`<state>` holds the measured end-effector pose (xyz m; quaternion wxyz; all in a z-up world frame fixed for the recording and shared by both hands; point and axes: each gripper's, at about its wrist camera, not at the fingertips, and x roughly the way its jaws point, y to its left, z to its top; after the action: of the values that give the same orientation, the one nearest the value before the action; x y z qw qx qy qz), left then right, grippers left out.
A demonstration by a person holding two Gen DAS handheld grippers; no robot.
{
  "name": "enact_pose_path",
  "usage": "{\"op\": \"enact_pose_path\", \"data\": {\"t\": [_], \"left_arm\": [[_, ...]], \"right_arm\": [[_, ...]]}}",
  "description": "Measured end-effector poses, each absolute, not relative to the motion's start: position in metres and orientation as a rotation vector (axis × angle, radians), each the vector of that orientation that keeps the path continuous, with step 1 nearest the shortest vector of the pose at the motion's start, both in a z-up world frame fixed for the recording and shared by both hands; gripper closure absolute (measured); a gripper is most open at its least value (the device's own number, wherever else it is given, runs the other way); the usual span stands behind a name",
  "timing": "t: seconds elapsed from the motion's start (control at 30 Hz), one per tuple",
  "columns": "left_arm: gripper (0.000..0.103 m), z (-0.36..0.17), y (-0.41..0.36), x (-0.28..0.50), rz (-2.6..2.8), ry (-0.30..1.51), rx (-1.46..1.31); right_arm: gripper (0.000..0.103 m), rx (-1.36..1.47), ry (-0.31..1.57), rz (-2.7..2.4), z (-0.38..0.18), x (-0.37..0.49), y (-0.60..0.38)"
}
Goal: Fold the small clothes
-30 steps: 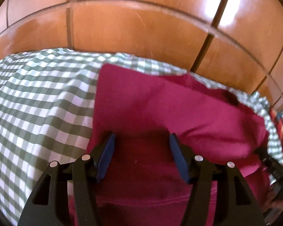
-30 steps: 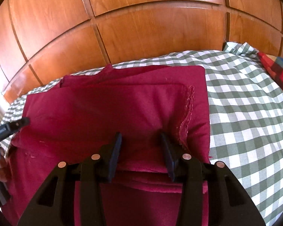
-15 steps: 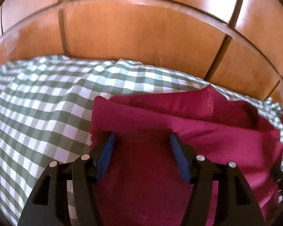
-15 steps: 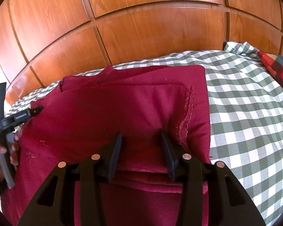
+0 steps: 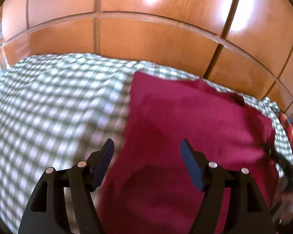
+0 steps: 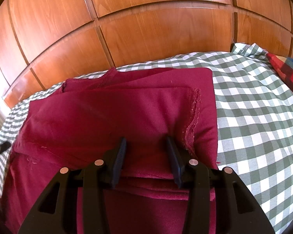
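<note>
Where green-checked woven bedcover (image 6: 254, 107) meets glossy wood panelling (image 6: 146, 29): folded maroon knit garment (image 6: 117, 113), frayed hem; right gripper (image 6: 146, 146) clamps its near fold; left gripper (image 5: 146, 150) opening, pads clear of the cloth.

The left gripper (image 5: 146, 146), jaws opening, hovers over the red garment (image 5: 195, 128) on the checked cloth (image 5: 48, 101).

garment (image 6: 115, 117): matt knit cloth | panelling (image 6: 146, 29): glossy wood

Two close wrist views angled down, left and right, over one folded crimson knit garment (image 5: 195, 120) (image 6: 127, 117) toward far wood panelling (image 5: 146, 39).
</note>
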<state>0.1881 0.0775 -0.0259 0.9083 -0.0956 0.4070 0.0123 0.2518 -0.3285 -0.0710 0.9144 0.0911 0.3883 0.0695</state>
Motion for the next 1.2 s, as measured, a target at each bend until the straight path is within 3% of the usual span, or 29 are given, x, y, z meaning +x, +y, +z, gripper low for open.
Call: {"op": "enact_pose_path", "data": {"t": [0.03, 0.17, 0.53, 0.67, 0.87, 0.97, 1.03, 1.07, 1.1, 1.2], "left_arm": [[0.032, -0.028, 0.08, 0.179, 0.028, 0.846, -0.193], [0.032, -0.033, 0.09, 0.135, 0.029, 0.859, -0.171], [0.034, -0.048, 0.123, 0.034, -0.042, 0.92, -0.246], [0.047, -0.057, 0.12, 0.0, -0.081, 0.949, -0.276], [0.075, -0.058, 0.105, -0.043, -0.134, 0.991, -0.263], [0.09, -0.055, 0.102, -0.052, -0.122, 0.997, -0.231], [0.092, -0.052, 0.108, -0.053, -0.129, 1.003, -0.255], [0.093, -0.05, 0.109, -0.054, -0.136, 1.002, -0.264], [0.094, -0.046, 0.11, -0.054, -0.143, 0.994, -0.266], [0.094, -0.031, 0.112, -0.053, -0.186, 0.962, -0.289]], "right_arm": [[0.06, 0.179, 0.806, 0.14, -0.069, 0.252, -0.328], [0.033, 0.158, 0.852, 0.169, -0.056, 0.246, -0.323], [0.033, 0.255, 0.927, 0.166, -0.049, 0.148, -0.384], [0.033, 0.327, 1.015, 0.203, -0.068, 0.096, -0.406], [0.043, 0.342, 1.104, 0.287, -0.076, 0.018, -0.402], [0.055, 0.335, 1.133, 0.302, -0.078, -0.002, -0.399], [0.064, 0.316, 1.146, 0.303, -0.078, -0.005, -0.396], [0.075, 0.298, 1.158, 0.311, -0.078, -0.005, -0.395], [0.095, 0.289, 1.167, 0.328, -0.077, -0.003, -0.393], [0.095, 0.319, 1.143, 0.416, -0.06, 0.004, -0.385]]}}
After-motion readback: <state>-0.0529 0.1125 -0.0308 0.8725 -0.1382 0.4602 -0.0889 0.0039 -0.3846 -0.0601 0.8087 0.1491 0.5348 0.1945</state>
